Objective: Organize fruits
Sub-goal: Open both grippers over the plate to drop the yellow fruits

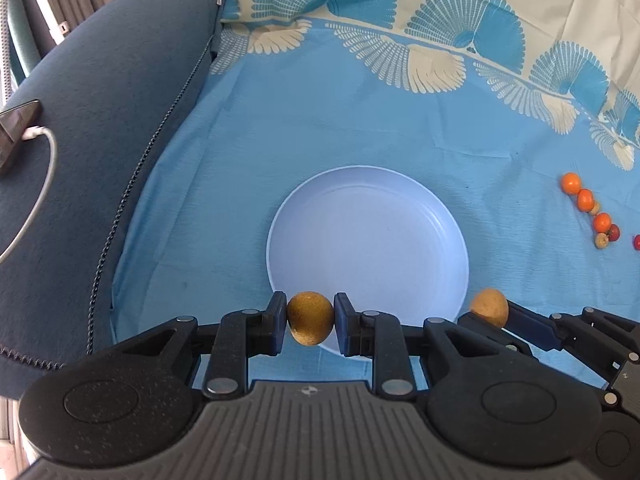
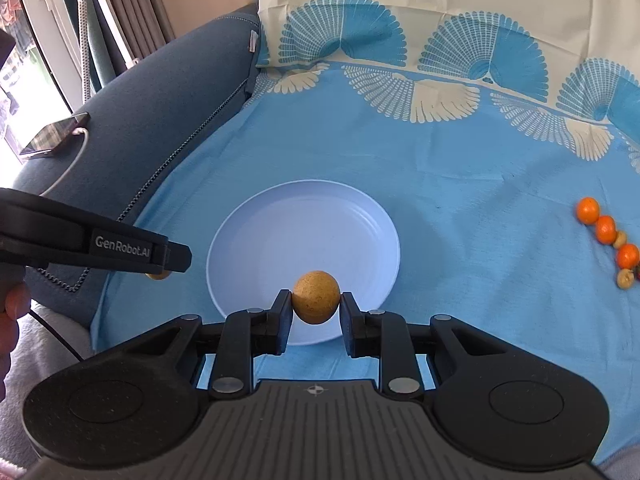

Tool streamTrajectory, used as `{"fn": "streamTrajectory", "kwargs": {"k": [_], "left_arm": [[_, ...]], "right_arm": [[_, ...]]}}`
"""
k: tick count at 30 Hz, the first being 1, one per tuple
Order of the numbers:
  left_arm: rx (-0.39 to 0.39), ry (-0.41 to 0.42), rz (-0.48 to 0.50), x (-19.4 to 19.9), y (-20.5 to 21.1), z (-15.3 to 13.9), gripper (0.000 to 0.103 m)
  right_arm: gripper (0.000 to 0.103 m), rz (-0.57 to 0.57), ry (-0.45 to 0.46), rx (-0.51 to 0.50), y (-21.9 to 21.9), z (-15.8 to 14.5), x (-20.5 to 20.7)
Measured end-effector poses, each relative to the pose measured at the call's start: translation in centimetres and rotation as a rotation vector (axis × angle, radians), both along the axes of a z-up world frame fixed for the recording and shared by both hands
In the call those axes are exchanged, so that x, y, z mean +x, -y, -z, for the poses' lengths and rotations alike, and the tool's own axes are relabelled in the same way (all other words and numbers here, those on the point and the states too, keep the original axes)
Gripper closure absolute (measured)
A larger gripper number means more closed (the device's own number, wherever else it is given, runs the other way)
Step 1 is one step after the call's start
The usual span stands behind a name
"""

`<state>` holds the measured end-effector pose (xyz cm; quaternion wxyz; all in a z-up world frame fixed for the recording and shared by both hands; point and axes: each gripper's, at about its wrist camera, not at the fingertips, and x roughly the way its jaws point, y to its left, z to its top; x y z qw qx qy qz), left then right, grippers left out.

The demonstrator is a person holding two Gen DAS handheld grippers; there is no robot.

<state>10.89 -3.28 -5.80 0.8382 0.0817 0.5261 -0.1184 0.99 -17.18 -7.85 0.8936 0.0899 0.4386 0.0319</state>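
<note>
Much is cut off: in the right wrist view the left gripper [image 2: 160, 266] shows only as a dark bar coming in from nine o'clock, hiding all but a sliver of the fruit it carries, and beside it just a fingertip and the edge of a person's hand [image 2: 12, 312] show. In the left wrist view the right gripper [image 1: 490, 314] enters from four o'clock, its far finger masked by its own fruit. The small fruits [image 1: 592, 210] at three o'clock, orange, tan and red, sit on the blue cloth [image 1: 280, 140] at the frame edge, too small to name. Both grippers tilt steeply down toward the pale plate [image 1: 368, 184]. The left jaws are clamped on a brown fruit [image 1: 310, 318] over the plate's near rim at six o'clock; the right jaws squeeze a tan fruit [image 2: 316, 297], also over the near rim. A phone [image 2: 54, 138] lies on the sofa arm at ten o'clock.
</note>
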Motion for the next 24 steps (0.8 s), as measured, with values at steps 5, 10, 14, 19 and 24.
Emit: {"fn": "streamTrajectory", "kwargs": {"k": [5, 10, 14, 19, 24], "left_arm": [[0.028, -0.011, 0.006, 1.7, 0.5, 1.9, 0.075], [0.053, -0.033, 0.007, 2.9, 0.4, 3.8, 0.075], [0.064, -0.043, 0.009, 3.5, 0.5, 4.7, 0.075], [0.049, -0.043, 0.021, 4.0, 0.6, 4.6, 0.050], [0.040, 0.057, 0.018, 3.0, 0.1, 2.2, 0.000]], "right_arm": [[0.076, -0.026, -0.011, -0.022, -0.7, 1.4, 2.1], [0.076, -0.062, -0.028, -0.047, -1.4, 2.7, 3.2], [0.076, -0.086, -0.036, -0.070, -1.8, 3.5, 3.7], [0.076, -0.088, -0.036, -0.090, -2.2, 4.0, 4.6], [0.034, -0.063, -0.007, -0.090, -1.9, 2.9, 4.5]]}}
